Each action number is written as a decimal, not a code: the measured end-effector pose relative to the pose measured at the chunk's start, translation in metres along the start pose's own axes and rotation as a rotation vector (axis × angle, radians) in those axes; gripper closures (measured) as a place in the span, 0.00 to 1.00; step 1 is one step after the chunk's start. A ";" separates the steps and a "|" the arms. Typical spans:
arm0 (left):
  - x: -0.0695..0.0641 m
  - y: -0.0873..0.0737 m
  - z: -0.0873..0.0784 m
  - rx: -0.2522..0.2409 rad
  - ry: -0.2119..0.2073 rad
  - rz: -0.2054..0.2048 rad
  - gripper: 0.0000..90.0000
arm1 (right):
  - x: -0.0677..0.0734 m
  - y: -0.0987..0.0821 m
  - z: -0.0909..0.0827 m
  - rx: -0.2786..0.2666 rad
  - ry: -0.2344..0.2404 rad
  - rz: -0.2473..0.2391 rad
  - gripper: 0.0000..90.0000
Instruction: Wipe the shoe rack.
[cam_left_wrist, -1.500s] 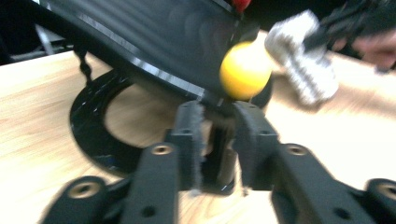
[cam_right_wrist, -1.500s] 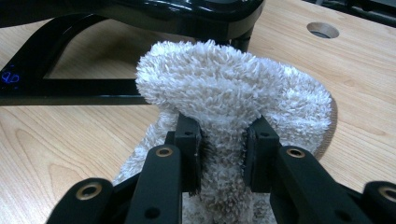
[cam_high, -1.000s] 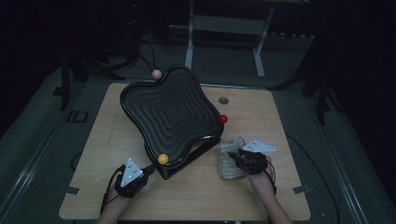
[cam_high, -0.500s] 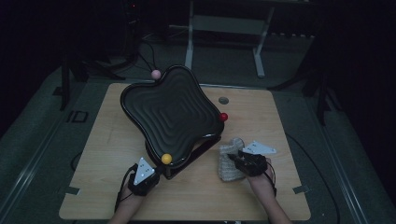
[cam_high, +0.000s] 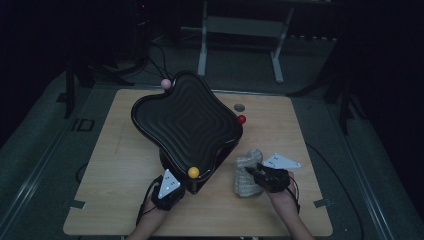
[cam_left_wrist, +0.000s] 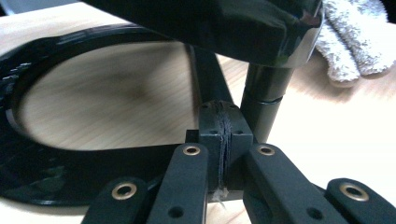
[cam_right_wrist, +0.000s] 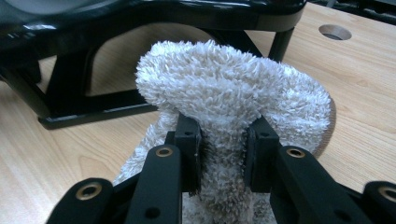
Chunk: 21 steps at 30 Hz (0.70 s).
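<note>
- Right tongs (cam_right_wrist: 223, 154) clamped on cloth (cam_right_wrist: 233, 93), bunched, ready for wiping tray (cam_high: 187, 125).
- Left tongs (cam_left_wrist: 224, 144) shut, empty, near stand leg (cam_left_wrist: 264, 105), likely for steadying.

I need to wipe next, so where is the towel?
High view: the towel lies on the table's near right side, pinched by the right gripper, beside the black tray.

a dim lab or test room. a lone wooden table (cam_high: 125, 165) stands on grey floor mats (cam_high: 45, 150). metal stand legs (cam_high: 240, 45) and cables (cam_high: 155, 55) sit past its far edge.
</note>
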<state>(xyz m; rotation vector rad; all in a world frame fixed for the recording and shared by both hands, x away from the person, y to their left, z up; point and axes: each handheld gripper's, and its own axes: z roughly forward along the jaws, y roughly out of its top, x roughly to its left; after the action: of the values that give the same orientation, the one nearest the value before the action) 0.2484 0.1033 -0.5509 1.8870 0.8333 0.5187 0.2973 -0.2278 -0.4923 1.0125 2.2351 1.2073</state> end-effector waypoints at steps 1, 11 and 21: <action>-0.002 0.001 0.001 -0.003 -0.006 0.004 0.98 | 0.001 0.000 -0.002 -0.003 0.001 -0.004 0.80; -0.032 0.009 0.019 0.010 -0.069 0.036 0.98 | 0.006 0.002 -0.012 -0.024 0.009 -0.009 0.80; -0.059 0.020 0.034 0.008 -0.133 0.098 0.95 | 0.005 0.000 -0.017 -0.034 0.008 0.004 0.80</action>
<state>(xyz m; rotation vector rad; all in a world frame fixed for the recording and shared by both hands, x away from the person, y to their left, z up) 0.2382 0.0331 -0.5478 1.9539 0.6592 0.4448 0.2834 -0.2336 -0.4825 1.0015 2.2119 1.2486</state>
